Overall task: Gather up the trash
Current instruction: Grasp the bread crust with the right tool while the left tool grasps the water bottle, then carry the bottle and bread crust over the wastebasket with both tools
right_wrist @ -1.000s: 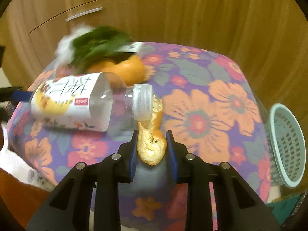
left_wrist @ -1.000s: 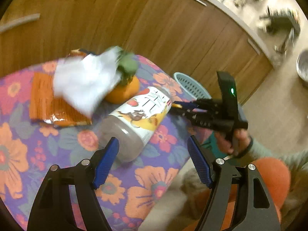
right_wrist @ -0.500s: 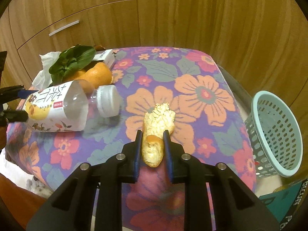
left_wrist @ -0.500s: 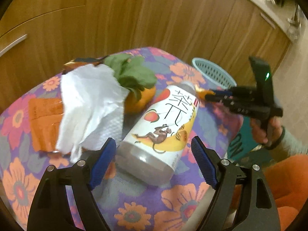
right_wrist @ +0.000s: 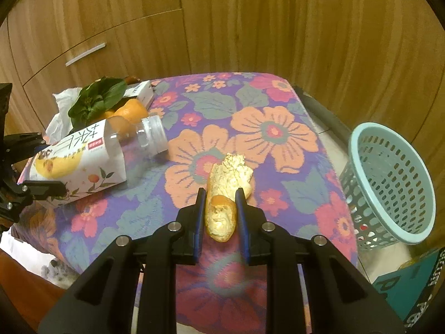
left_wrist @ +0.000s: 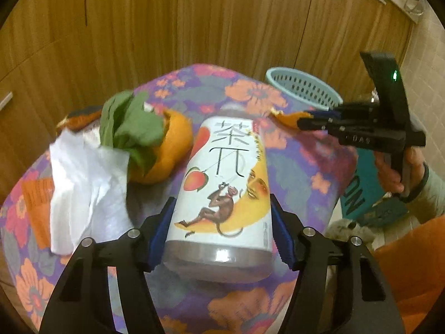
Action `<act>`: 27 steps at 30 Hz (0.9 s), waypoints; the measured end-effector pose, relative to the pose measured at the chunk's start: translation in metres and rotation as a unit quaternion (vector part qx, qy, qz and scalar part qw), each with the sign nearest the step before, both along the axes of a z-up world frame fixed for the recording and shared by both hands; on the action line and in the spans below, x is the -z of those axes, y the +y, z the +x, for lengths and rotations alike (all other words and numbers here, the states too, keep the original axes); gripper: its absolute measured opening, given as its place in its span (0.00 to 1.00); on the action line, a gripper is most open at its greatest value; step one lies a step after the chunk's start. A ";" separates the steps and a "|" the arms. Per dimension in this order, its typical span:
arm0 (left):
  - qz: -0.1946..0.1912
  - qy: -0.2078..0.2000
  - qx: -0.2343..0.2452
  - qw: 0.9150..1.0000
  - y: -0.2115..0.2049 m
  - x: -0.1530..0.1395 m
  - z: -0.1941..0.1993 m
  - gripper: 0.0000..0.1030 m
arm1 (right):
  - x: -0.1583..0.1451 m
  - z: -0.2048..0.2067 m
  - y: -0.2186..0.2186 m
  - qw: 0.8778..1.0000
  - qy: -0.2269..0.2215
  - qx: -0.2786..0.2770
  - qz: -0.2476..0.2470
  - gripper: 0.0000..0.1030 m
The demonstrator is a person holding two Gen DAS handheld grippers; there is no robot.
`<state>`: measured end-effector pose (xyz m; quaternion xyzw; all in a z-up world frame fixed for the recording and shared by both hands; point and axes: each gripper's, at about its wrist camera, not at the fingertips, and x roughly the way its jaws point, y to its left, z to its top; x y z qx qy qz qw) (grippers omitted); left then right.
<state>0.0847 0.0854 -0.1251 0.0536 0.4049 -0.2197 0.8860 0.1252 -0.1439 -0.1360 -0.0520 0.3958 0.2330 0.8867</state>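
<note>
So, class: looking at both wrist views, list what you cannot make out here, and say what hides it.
- Bottle cap: left wrist view, hidden behind its own body.
- Orange packet: left wrist view, mostly under the white tissue; print blurred.
- Basket contents: right wrist view, only the far inner wall shows.
- Teal box: right wrist view, cut off by the frame edge.
- Left tongs contact with the bottle: the closing pads are partly behind it.
</note>
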 end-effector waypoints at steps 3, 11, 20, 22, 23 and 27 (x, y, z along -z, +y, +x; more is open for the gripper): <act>-0.017 -0.008 0.007 1.000 -0.006 -0.011 0.008 0.57 | -0.006 0.002 -0.013 1.000 -0.006 0.013 0.005 0.18; -0.028 -0.017 0.020 0.999 -0.041 -0.014 0.029 0.57 | -0.016 0.002 -0.043 0.999 -0.017 0.031 0.010 0.17; -0.040 -0.050 0.069 0.996 -0.112 -0.050 0.078 0.57 | -0.043 0.023 -0.099 0.995 -0.050 0.090 0.014 0.17; -0.040 -0.054 0.080 0.995 -0.135 -0.054 0.098 0.57 | -0.046 0.032 -0.117 0.992 -0.056 0.108 0.009 0.17; -0.039 -0.059 0.085 0.994 -0.148 -0.056 0.107 0.57 | -0.046 0.036 -0.125 0.992 -0.057 0.116 0.008 0.17; -0.036 -0.067 0.101 0.992 -0.193 -0.055 0.137 0.57 | -0.038 0.060 -0.163 0.986 -0.049 0.157 0.003 0.17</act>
